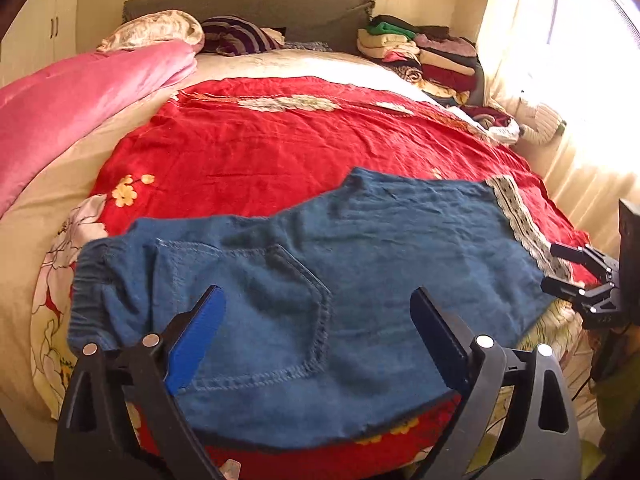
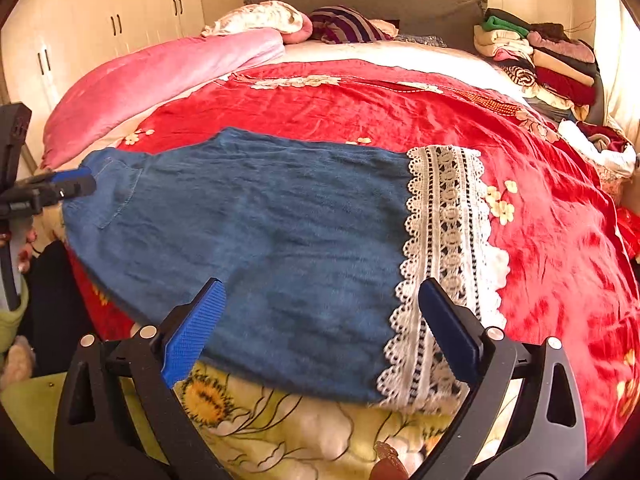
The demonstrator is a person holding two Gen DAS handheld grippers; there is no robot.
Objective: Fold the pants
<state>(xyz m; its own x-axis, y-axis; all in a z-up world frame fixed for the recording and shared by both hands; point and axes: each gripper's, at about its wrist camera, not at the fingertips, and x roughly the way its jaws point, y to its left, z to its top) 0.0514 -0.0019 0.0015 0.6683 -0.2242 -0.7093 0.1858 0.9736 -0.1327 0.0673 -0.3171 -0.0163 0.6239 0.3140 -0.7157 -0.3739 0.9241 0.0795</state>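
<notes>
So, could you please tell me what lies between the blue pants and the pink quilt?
Only the red floral bedspread lies between the pants and the pink quilt, with a cream strip of sheet at the quilt's edge; the right wrist view shows it.

No readable text, label, brand, number or sign appears anywhere in either view.

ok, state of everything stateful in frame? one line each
pants: lying flat on the red sheet, folded leg on leg, lace hem to the right, held by neither tool
left tool: open, nothing between its fingers, above the waist end
right tool: open, nothing between its fingers, above the hem end
red sheet: spread out, wrinkled
clothes stack: folded, piled by the headboard
wardrobe doors: closed
</notes>
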